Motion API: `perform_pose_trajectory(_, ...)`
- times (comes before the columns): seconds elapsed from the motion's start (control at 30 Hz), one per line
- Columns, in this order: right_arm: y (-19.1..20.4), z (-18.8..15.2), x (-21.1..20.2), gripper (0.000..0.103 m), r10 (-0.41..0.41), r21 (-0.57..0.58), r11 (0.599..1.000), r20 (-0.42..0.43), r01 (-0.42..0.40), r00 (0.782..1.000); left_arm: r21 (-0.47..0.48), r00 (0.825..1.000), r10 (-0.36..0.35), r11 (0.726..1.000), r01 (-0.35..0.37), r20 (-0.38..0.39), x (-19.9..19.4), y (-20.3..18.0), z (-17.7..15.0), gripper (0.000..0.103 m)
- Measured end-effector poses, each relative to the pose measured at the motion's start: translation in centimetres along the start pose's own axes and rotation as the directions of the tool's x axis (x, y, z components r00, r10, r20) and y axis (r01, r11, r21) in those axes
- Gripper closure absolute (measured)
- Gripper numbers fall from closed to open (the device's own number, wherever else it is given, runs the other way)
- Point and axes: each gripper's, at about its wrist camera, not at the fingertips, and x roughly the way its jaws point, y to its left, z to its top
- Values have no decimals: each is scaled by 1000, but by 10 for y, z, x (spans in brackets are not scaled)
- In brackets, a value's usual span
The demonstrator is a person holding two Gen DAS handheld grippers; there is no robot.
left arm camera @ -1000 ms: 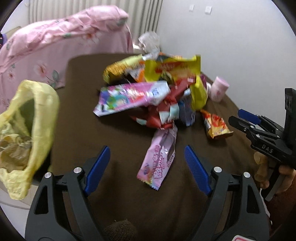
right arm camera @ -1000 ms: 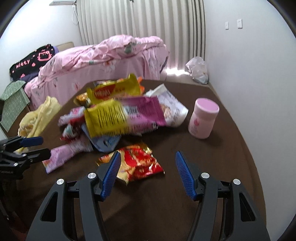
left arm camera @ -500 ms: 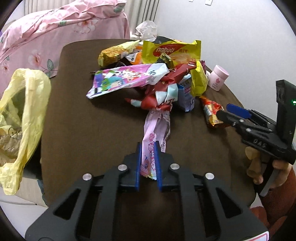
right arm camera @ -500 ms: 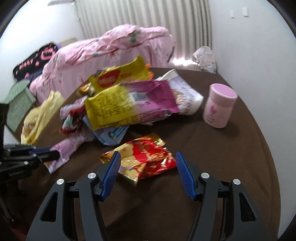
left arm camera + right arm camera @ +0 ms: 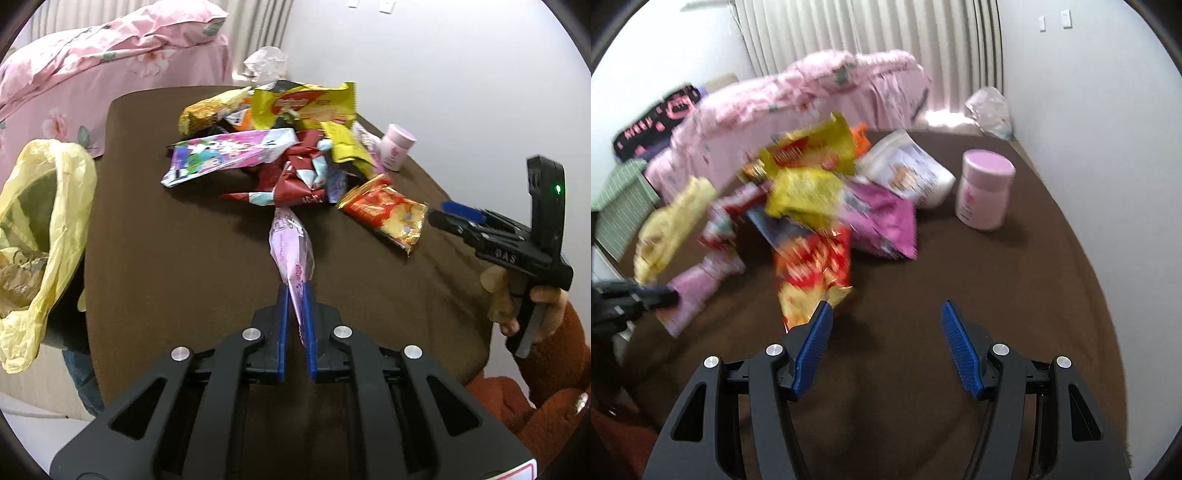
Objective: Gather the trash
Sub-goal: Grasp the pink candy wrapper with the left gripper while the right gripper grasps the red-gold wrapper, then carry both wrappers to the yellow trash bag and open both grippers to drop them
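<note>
Wrapper of thin pink crinkly plastic (image 5: 291,254), light and limp, sits pinched at its near end while the left hand-held gripper (image 5: 295,306) finishes closing; the right hand-held gripper (image 5: 886,332) gapes empty.

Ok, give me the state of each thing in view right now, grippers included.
Left gripper: jaws closing, pads pinching the pink wrapper.
Pink wrapper: one end pinched, far end at the pile.
Right gripper: open, nothing between the fingers.
Red and gold wrapper: loose on the table, not gripped.
Yellow bag: mouth open, trash inside.
Pink jar: upright, lid on.
</note>
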Motion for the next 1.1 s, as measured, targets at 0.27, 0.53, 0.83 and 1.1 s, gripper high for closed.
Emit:
perform_pose_trajectory(0.27,41,22,42,45,102,-138,984,-81,-113,991,-30,999,-13,999,14,32,-12,6,2,82)
perform_pose_trajectory(0.53,35,6,34,65,98,-113,988,-73,-106,993,-89,1000,-6,996,8,22,-6,15,14,69)
perform_pose_trajectory(0.83,33,4,15,76,21,-129,991,-19,-23,1000,-29,995,61,998,-63,-77,35,-6,25,80)
perform_pose_trajectory(1.1,36,4,3,76,22,-134,991,14,-20,1000,-36,999,30,999,-31,-30,15,-2,15,95)
